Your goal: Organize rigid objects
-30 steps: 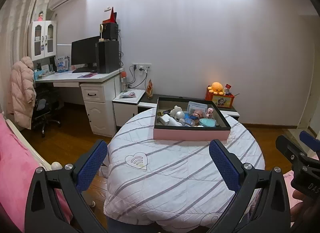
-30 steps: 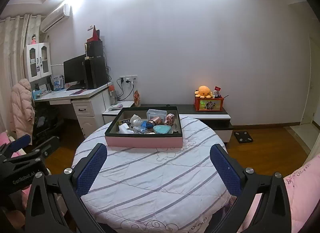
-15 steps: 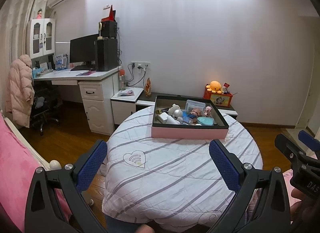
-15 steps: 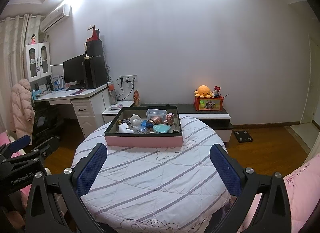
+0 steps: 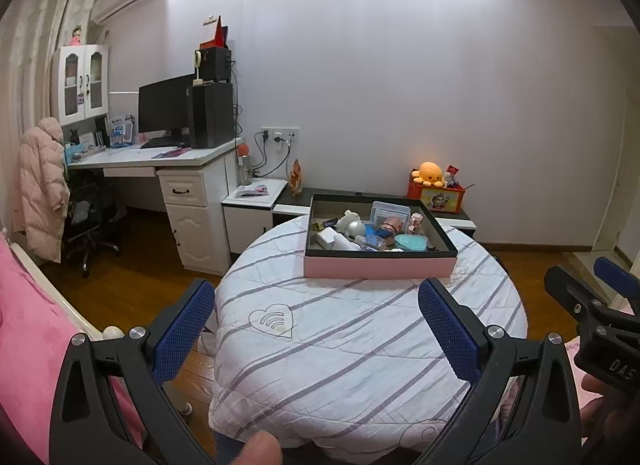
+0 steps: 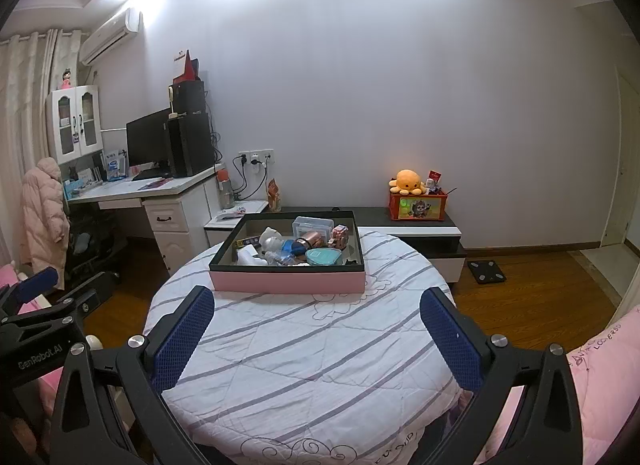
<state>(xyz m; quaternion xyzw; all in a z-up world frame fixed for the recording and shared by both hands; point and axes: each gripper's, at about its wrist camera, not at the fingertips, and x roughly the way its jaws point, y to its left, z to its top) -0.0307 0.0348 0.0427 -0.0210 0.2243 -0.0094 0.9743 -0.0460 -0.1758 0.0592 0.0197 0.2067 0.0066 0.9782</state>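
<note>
I hold my left gripper point(image 5: 316, 305) and right gripper point(image 6: 316, 305) wide apart, empty, above the round table point(image 6: 304, 365), short of the pink box point(image 6: 288, 281) of clutter.

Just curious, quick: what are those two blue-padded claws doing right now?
Left gripper: open, holding nothing.
Right gripper: open, holding nothing.

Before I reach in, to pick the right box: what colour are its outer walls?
Pink, with a black rim: the box shows best in the right wrist view.
</note>
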